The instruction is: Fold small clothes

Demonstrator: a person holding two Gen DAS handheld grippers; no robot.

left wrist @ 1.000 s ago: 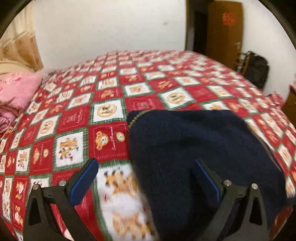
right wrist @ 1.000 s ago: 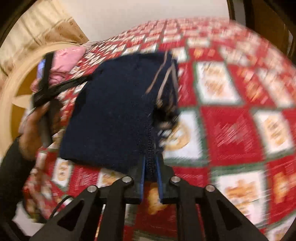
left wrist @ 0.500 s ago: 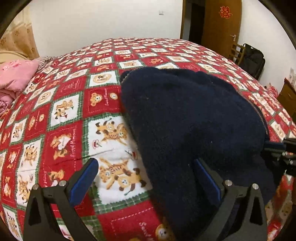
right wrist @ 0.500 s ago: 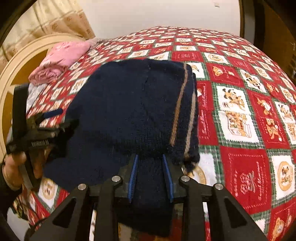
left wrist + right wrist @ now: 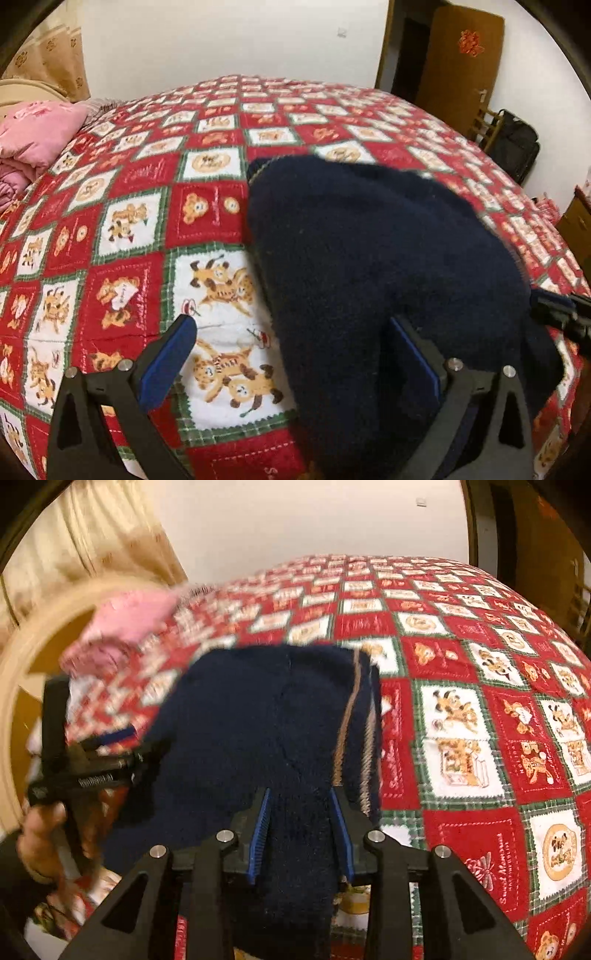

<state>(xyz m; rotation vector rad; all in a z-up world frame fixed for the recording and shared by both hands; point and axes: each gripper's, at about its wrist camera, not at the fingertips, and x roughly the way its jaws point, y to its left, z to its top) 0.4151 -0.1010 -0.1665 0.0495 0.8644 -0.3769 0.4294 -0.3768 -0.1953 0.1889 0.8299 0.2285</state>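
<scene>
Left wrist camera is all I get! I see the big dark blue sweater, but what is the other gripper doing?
Observer: The right gripper has its fingers apart, with the near edge of the navy sweater between them.
Operator: Is the sweater all blue?
Observer: No, tan stripes run down its right side.
Operator: Can you see my gripper from there?
Observer: Yes, the left gripper is at the sweater's left edge, held by a bare hand.

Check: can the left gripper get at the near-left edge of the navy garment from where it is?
Probably yes. The left gripper is open, the navy garment edge lies between its fingers, and only bare quilt is beside it.
</scene>
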